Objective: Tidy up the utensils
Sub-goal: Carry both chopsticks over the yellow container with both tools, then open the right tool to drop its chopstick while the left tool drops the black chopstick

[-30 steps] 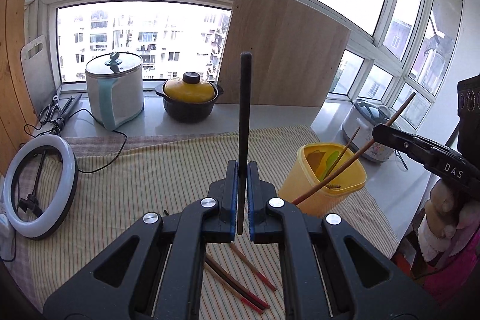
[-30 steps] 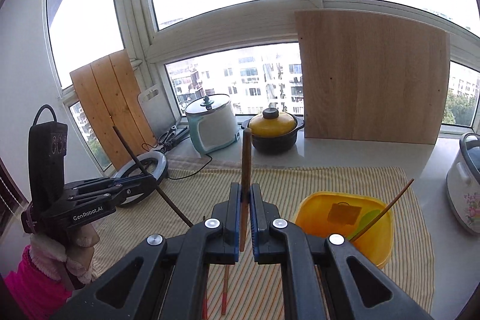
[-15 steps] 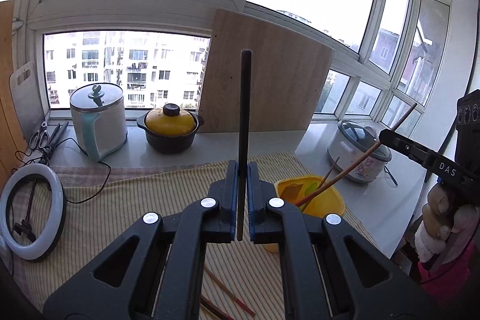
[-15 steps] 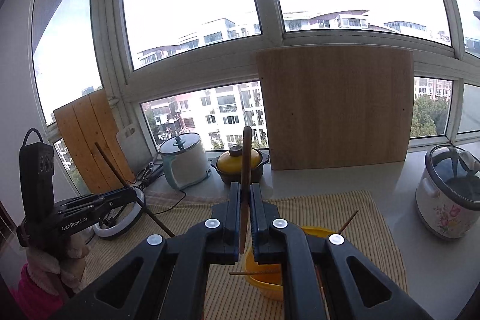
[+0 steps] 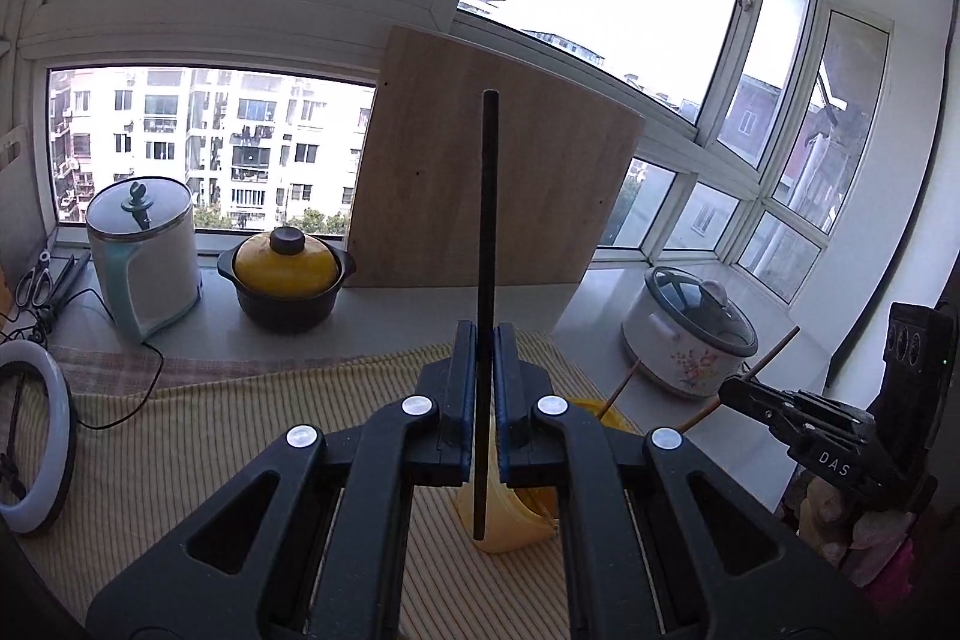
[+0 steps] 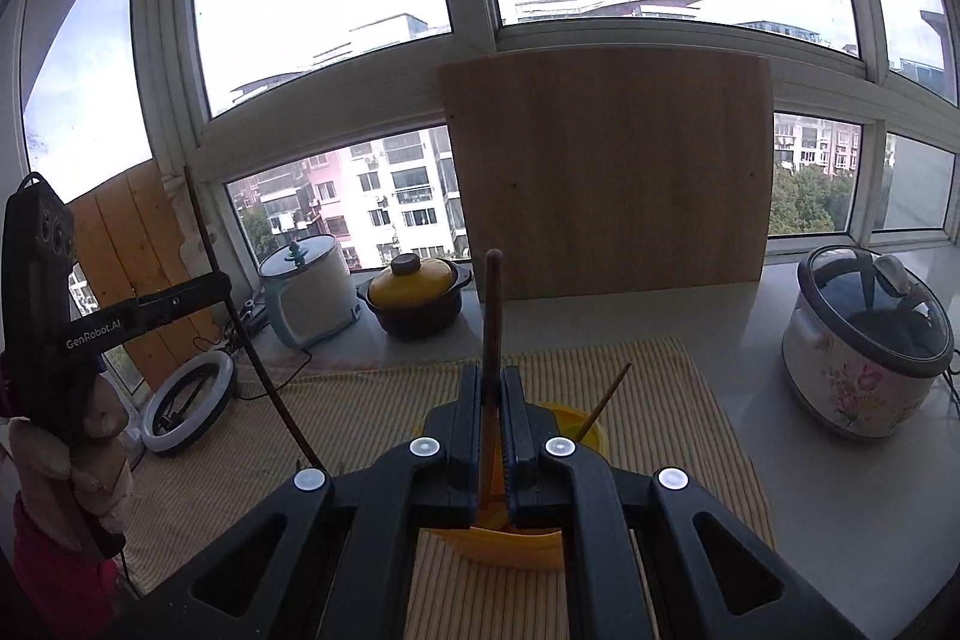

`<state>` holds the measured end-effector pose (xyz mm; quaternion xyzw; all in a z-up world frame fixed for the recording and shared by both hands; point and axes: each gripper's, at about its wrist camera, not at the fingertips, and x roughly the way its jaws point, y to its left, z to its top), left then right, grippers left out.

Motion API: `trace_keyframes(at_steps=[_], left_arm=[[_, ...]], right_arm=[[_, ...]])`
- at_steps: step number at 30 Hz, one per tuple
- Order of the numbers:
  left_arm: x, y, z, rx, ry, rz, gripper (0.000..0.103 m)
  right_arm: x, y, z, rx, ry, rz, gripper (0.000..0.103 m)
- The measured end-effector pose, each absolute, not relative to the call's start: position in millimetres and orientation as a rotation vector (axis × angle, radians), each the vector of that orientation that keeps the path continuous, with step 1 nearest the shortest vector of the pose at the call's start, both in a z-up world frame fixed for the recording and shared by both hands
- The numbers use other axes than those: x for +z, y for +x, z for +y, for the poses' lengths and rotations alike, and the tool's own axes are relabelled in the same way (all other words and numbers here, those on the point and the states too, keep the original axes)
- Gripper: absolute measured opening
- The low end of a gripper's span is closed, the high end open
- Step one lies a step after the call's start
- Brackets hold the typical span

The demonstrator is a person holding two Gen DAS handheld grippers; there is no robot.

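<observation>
My left gripper (image 5: 485,394) pinches a black chopstick (image 5: 485,244) upright; my right gripper (image 6: 493,415) clamps a brown chopstick (image 6: 492,316) upright. Both hang over the yellow cup (image 6: 516,544) on the striped cloth (image 6: 372,400), toward its right edge.

Matt black plastic left gripper (image 5: 485,388) clamps a matt black chopstick (image 5: 485,280). Right gripper (image 6: 493,412) grips a brown wooden chopstick (image 6: 492,316). Yellow container (image 6: 516,538) is smooth plastic; striped tablecloth (image 6: 372,412) is woven cloth.

Kettle (image 5: 144,256), yellow-lidded pot (image 5: 287,280), rice cooker (image 6: 870,346).
</observation>
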<state>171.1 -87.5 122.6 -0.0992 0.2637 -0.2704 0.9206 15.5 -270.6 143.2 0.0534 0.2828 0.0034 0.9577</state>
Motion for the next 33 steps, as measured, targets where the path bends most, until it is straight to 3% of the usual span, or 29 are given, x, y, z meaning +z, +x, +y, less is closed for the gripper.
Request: trace_keyframes(at_steps=[10, 33], left_arm=[[132.5, 178.1, -115.7, -0.596, -0.202, 0.516, 0.003], [81.3, 175.6, -149.1, -0.624, -0.105, 0.649, 0.003]], right_arm=[[131.0, 15.5, -281.2, -0.012, 0.118, 0.605, 0.003], [101.4, 27.1, -273.3, 0.013, 0.133, 0.689, 0.004]])
